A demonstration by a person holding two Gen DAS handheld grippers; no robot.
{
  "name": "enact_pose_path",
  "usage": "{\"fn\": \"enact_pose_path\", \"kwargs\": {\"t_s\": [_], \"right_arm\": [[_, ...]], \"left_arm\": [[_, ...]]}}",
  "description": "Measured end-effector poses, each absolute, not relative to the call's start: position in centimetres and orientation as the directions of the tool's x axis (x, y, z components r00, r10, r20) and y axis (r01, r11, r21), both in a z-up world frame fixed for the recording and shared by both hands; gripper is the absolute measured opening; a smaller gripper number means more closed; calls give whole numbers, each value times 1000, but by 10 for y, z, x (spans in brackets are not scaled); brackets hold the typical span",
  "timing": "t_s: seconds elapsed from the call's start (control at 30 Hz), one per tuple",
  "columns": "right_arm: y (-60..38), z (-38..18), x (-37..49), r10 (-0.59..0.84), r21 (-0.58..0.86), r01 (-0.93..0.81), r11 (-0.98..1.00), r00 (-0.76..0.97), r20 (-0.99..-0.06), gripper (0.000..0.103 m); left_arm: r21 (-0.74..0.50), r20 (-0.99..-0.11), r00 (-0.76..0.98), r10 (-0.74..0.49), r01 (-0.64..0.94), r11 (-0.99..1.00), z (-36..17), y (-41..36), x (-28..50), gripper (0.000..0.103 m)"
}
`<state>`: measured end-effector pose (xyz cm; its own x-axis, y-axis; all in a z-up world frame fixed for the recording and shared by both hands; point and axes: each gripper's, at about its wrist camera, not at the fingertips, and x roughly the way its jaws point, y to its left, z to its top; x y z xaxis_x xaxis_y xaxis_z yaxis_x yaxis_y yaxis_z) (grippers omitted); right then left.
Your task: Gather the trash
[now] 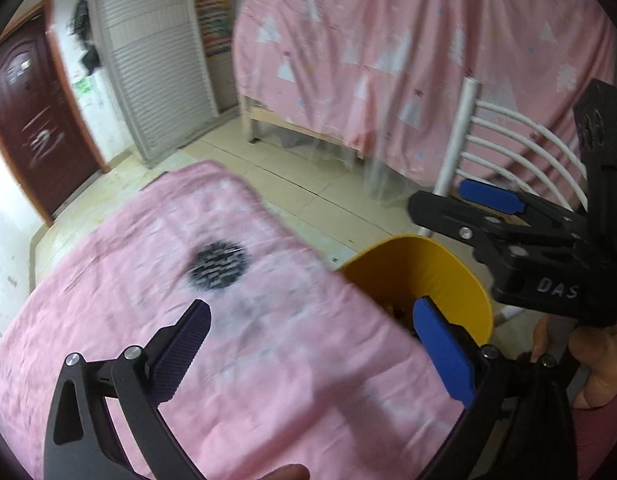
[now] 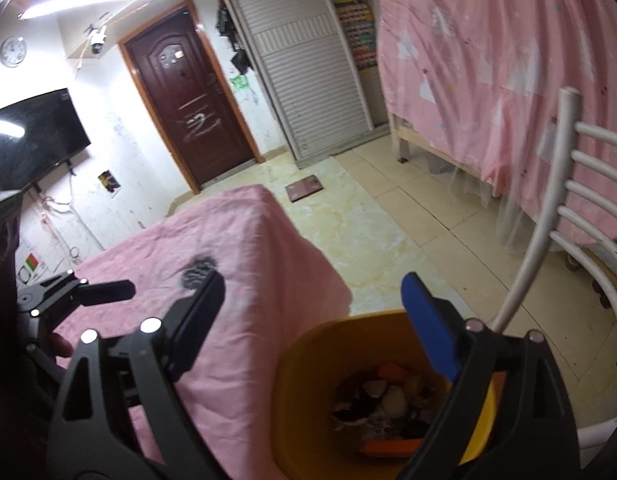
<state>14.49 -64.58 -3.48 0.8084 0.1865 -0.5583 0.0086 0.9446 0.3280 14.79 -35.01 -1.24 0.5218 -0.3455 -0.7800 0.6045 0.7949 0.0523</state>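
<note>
A yellow trash bin [image 2: 308, 364] stands on the floor beside a table with a pink cloth [image 2: 244, 280]. It holds mixed trash [image 2: 388, 400], with orange pieces among it. It also shows in the left wrist view [image 1: 448, 276]. My right gripper [image 2: 312, 320] is open and empty, over the bin's rim. My left gripper [image 1: 312, 352] is open and empty, over the pink cloth [image 1: 188, 320] near the bin. A black and white smudge [image 1: 218, 264] lies on the cloth. The right gripper also shows in the left wrist view [image 1: 448, 200].
A white chair [image 2: 564, 240] stands right of the bin. A bed with pink sheets [image 2: 488, 60] is behind it. A brown door [image 2: 188, 112], a white shutter cabinet [image 2: 304, 60] and a wall TV [image 2: 32, 136] are at the back. A small flat mat [image 2: 304, 188] lies on the floor.
</note>
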Motion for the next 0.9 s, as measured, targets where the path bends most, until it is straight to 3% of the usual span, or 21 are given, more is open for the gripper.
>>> {"fn": "enact_pose_path", "kwargs": {"t_s": [0.37,0.9], "right_arm": [[-560,-17,145,250,302,-102,948,828,-503,96],[-448,-24,141,351,239,-262,935,779,-519,97]], "left_arm": [[75,-668,712,-214,352,933,-4,-241,135,94],[74,-621,784,2,56,996,-14,-94,110,94]]}}
